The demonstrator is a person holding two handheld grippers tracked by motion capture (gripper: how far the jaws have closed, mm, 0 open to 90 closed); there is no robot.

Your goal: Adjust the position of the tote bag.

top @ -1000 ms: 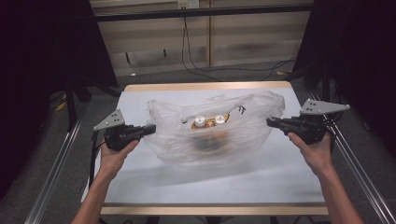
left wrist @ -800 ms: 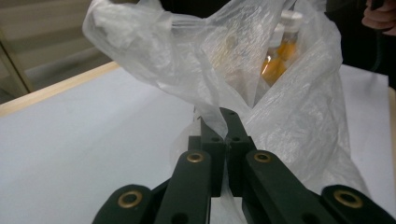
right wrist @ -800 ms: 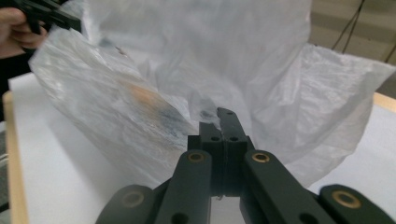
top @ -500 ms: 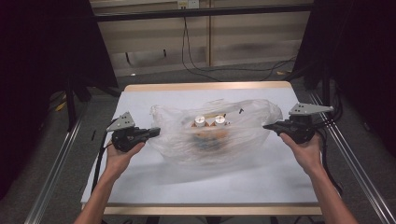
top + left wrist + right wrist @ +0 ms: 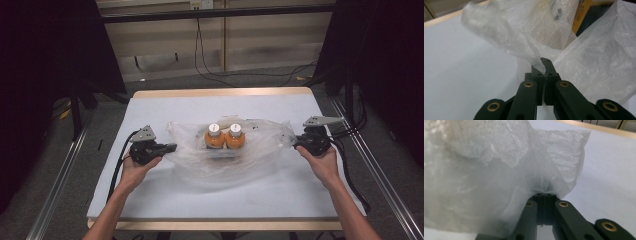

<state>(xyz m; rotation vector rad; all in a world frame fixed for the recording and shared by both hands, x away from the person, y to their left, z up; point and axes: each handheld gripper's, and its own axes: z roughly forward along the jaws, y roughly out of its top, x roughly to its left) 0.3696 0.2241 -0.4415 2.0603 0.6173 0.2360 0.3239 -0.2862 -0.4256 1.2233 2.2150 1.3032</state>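
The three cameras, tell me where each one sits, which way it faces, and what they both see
High view: above the person's side, looking forward and down on the table; forearms, left gripper, right gripper.
Left gripper view: rides that gripper, looks along shut jaws pinching the plastic bag.
Right gripper view: same, jaws shut on the bag's other end.
Shared: the bag, holding two orange bottles.

Two orange white-capped bottles (image 5: pixel 224 136) sit side by side inside a clear crinkled plastic bag (image 5: pixel 260 150) at the white-topped table's (image 5: pixel 165 107) centre; grippers clamp the bag at nine (image 5: pixel 170 147) and three o'clock (image 5: pixel 296 144).

Left hand-held gripper (image 5: pixel 170 147) and right hand-held gripper (image 5: pixel 296 145) point inward, jaws closed, forearms outstretched.
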